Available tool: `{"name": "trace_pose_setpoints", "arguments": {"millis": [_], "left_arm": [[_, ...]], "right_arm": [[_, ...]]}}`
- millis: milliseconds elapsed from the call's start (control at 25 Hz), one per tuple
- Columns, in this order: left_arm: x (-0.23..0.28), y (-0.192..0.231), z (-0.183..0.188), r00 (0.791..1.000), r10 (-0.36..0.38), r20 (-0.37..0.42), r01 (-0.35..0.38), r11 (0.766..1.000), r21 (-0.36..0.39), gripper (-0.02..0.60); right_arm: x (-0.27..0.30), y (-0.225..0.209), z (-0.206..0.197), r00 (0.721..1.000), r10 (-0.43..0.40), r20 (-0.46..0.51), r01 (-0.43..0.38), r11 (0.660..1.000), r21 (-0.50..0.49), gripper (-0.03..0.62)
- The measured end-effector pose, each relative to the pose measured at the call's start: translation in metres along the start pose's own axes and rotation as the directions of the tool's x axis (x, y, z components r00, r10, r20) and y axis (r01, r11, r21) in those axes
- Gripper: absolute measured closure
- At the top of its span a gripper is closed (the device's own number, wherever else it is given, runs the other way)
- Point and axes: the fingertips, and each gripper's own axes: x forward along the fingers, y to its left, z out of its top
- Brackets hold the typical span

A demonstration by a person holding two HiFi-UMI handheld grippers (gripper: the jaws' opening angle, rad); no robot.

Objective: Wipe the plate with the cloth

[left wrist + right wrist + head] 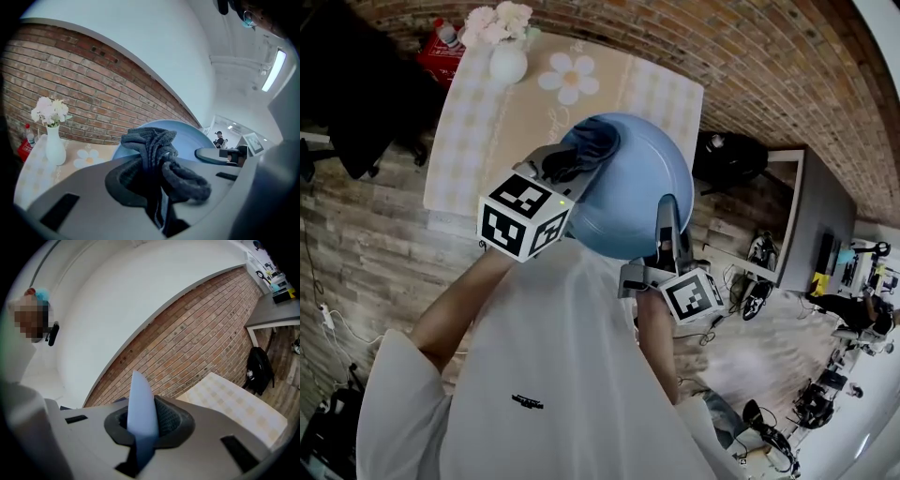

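**A:** What is the right gripper (667, 246) doing, down by the white shirt (553, 375)?

**B:** Its fingers (201, 437) are clamping on the rim of the blue plate (637, 192), which is showing edge-on between them in the right gripper view.

**A:** And the left gripper (578, 167)?

**B:** Its fingers (79, 187) are pinching a dark grey cloth (157, 154), which is bunching up and spilling out over the top. In the head view the cloth is lying against the plate's face, near its upper left edge.

**A:** Where is the plate sitting?

**B:** It is hanging in the air in front of the person, carried by the right gripper. In the head view it is overlapping the near edge of the checked surface (478, 122).

**A:** Is anything standing farther back?

**B:** A white vase (508, 62) with pale flowers (495, 22) is standing at the surface's far end. A brick wall (675, 37) is running behind it.
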Motion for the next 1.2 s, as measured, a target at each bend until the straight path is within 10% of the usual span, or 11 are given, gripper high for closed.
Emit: {"name": "trace_pose_setpoints", "arguments": {"millis": [480, 1200], "left_arm": [[-0.026, 0.015, 0.018, 0.997, 0.041, 0.072, -0.039, 0.999, -0.036, 0.520], [-0.026, -0.007, -0.001, 0.998, 0.011, 0.055, -0.008, 0.998, -0.057, 0.520]], "right_arm": [[-0.014, -0.027, 0.031, 0.995, -0.097, 0.034, 0.102, 0.949, -0.300, 0.536], [-0.045, -0.061, 0.019, 0.984, -0.173, 0.031, 0.175, 0.952, -0.249, 0.536]]}}
